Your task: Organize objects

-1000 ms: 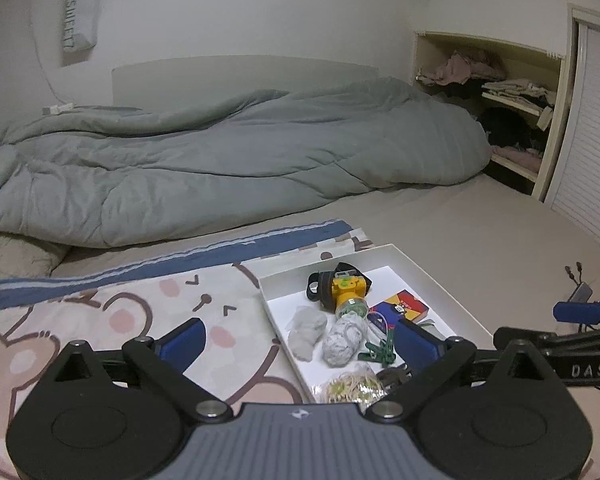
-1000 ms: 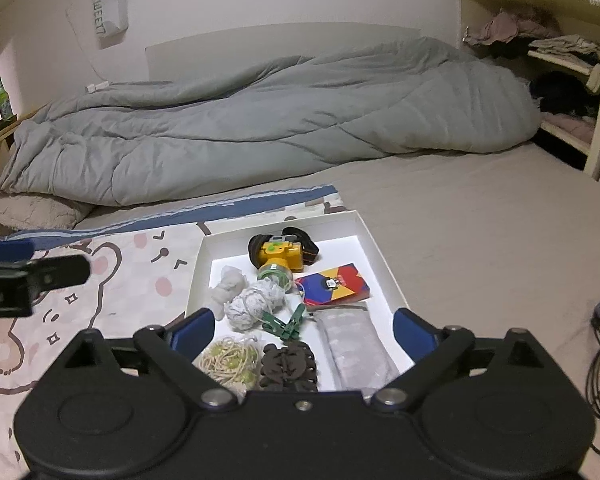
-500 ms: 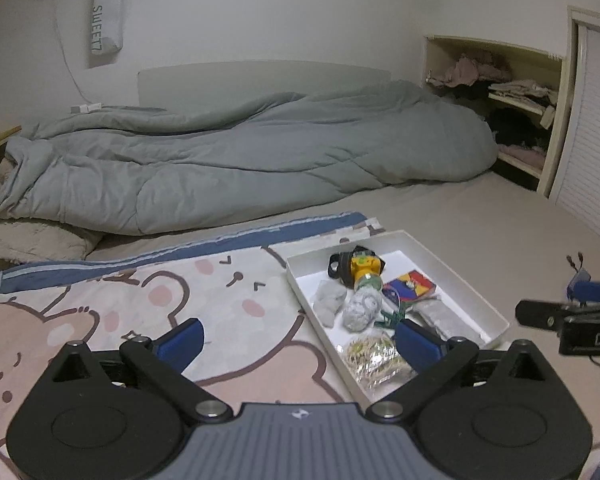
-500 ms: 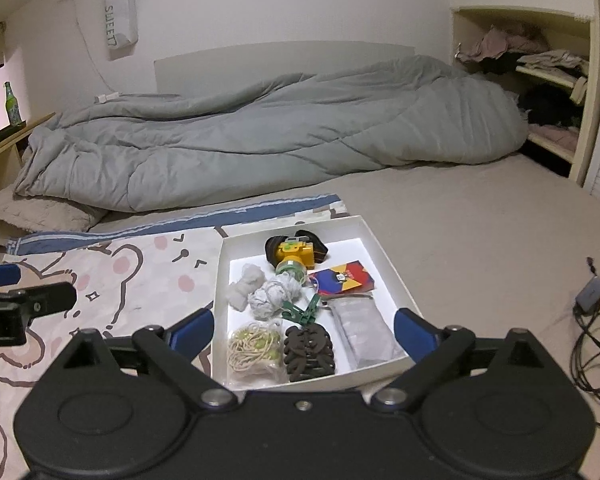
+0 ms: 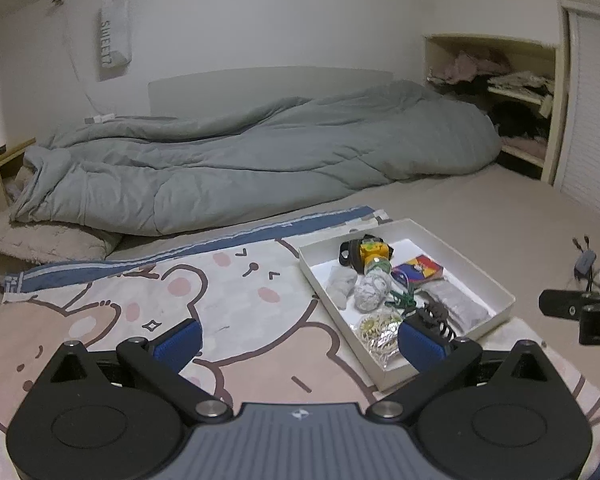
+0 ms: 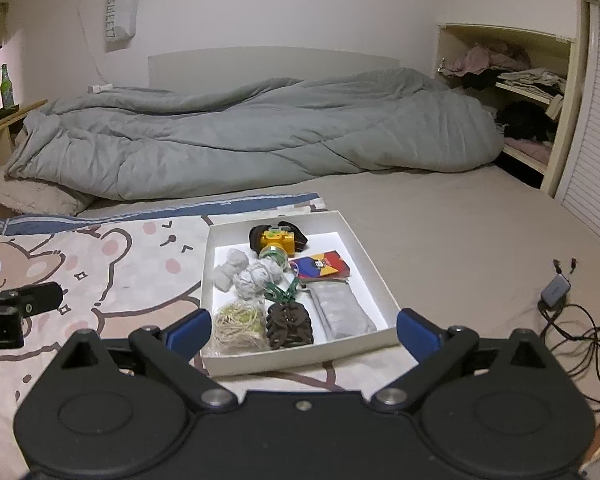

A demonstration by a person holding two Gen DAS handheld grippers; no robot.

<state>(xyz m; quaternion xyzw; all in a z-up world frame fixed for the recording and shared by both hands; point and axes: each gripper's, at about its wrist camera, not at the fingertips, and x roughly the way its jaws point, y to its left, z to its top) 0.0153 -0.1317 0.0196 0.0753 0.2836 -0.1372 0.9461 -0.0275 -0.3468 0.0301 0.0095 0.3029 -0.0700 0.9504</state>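
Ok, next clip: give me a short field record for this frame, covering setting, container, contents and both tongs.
setting: bed with grey duvet and bear-print blanket
container: white tray resting partly on the blanket
contents: yellow toy, colourful card pack, grey pouch, brown hair clip, rubber bands, green clips, pale wads
left tongs: open, empty
right tongs: open, empty, facing the tray

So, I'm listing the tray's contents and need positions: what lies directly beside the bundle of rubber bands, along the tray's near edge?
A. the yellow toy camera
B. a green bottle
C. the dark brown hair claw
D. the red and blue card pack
C. In the right wrist view the dark brown hair claw lies right next to the rubber bands along the white tray's near edge.
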